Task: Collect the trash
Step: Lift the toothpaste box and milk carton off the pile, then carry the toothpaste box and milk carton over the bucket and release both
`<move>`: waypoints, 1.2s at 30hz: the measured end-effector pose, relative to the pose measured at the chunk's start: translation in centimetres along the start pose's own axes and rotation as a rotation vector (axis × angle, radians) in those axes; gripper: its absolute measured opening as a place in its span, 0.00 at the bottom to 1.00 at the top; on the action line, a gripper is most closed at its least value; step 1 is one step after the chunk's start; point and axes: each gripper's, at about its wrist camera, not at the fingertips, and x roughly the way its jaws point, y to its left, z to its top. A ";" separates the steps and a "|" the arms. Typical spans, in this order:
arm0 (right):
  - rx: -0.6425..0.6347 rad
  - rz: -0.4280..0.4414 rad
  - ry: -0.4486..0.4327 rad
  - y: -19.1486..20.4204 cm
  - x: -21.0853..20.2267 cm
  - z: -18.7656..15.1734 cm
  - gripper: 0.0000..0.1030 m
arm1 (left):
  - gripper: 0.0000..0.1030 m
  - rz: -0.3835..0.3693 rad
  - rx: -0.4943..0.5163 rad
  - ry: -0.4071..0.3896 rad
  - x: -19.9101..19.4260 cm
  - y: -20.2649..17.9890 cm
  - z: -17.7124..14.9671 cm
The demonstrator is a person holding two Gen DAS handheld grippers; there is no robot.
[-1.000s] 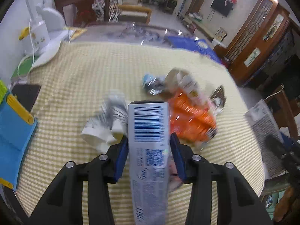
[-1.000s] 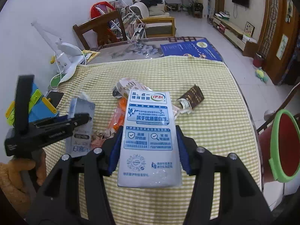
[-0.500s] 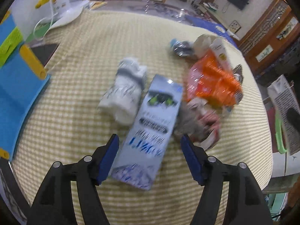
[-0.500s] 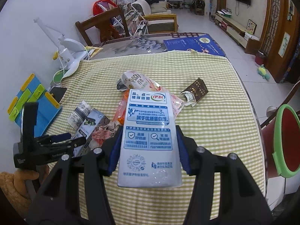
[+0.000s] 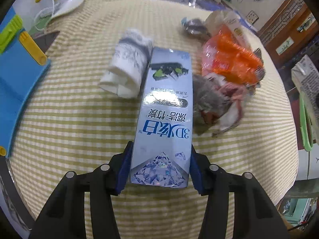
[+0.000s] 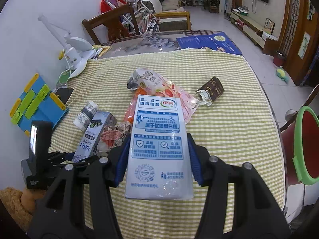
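Note:
My left gripper (image 5: 160,166) is shut on the near end of a silver-blue toothpaste box (image 5: 166,115), which lies on the checked cloth; it also shows in the right wrist view (image 6: 93,135). A crushed paper cup (image 5: 127,67) lies left of it, crumpled wrappers (image 5: 215,103) and an orange bag (image 5: 229,59) right of it. My right gripper (image 6: 158,162) is shut on a white-blue milk carton (image 6: 158,145) held above the table. A red bin with a green rim (image 6: 307,149) stands off the table's right edge.
A Pocky box (image 6: 147,79) and a brown packet (image 6: 211,91) lie farther back. A blue stand with yellow and green clips (image 6: 37,105), a phone (image 6: 64,95) and a white lamp (image 6: 75,49) line the left edge. A wooden chair (image 6: 111,23) stands behind the table.
The left gripper set the toothpaste box down and opened, then closed on its near end again. The right gripper kept hold of the milk carton and barely moved.

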 end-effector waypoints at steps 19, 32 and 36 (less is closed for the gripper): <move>0.033 -0.010 -0.134 -5.0 -4.9 1.3 0.50 | 0.47 -0.047 0.138 -0.376 -10.9 -11.4 4.8; 0.071 0.000 -0.150 -13.7 -7.4 1.2 0.50 | 0.47 -0.056 0.183 -0.408 -11.3 -22.5 4.4; 0.070 0.003 -0.159 -16.4 -8.3 1.2 0.50 | 0.47 -0.058 0.185 -0.408 -11.1 -25.5 4.1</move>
